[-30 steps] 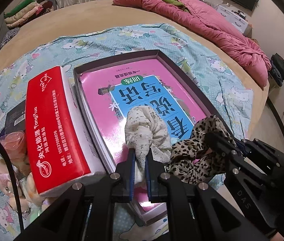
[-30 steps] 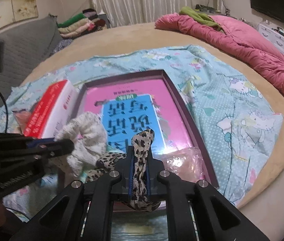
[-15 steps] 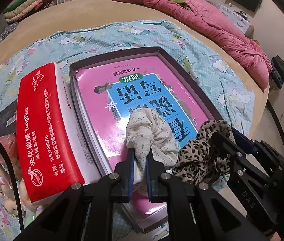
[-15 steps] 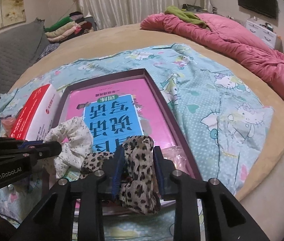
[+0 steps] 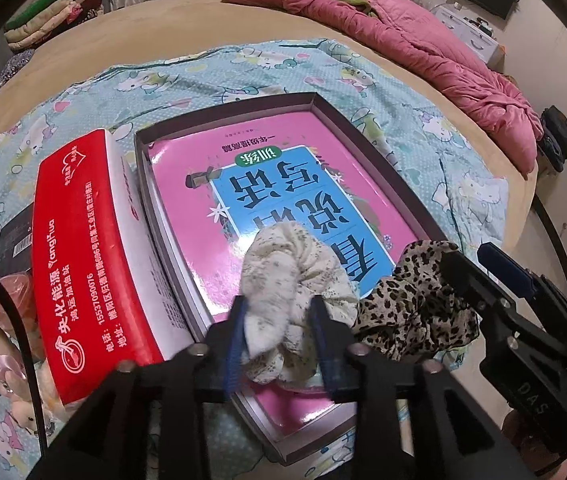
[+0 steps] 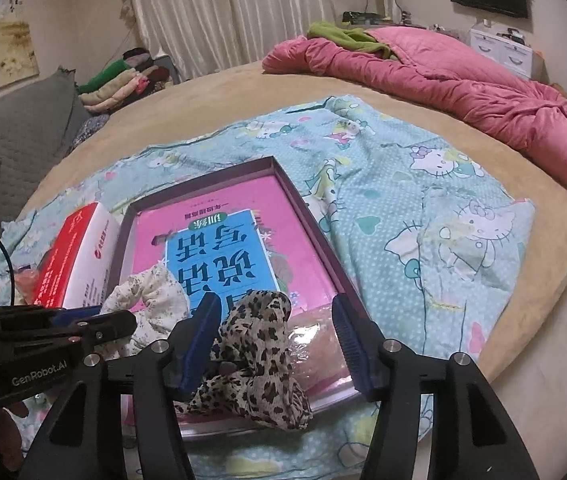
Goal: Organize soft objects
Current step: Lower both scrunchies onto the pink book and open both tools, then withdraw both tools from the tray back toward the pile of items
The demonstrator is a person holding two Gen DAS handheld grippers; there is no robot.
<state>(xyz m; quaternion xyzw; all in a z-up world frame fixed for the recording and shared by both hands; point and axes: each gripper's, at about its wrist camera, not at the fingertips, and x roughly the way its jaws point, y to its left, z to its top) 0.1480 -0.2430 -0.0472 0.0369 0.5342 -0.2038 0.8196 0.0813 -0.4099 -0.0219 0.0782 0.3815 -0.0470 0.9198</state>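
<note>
A cream floral scrunchie [image 5: 295, 276] lies on the pink book [image 5: 283, 184] inside a dark shallow box [image 5: 379, 152]. My left gripper [image 5: 279, 340] is open, its blue pads on either side of the scrunchie's near end. A leopard-print scrunchie [image 6: 259, 356] rests on the box's near edge, beside the cream scrunchie [image 6: 151, 300]. My right gripper [image 6: 275, 344] is open wide around the leopard scrunchie, which also shows in the left wrist view [image 5: 415, 304].
A red and white carton [image 5: 79, 248] lies left of the box on a blue cartoon-print sheet [image 6: 423, 216]. A pink quilt [image 6: 443, 88] is piled at the bed's far right. Folded clothes [image 6: 123, 80] sit at the far left. Plush toys [image 5: 11, 360] lie near left.
Both grippers were shut on their scrunchies a second ago. The right opened first, then the left; both scrunchies now lie released on the box.
</note>
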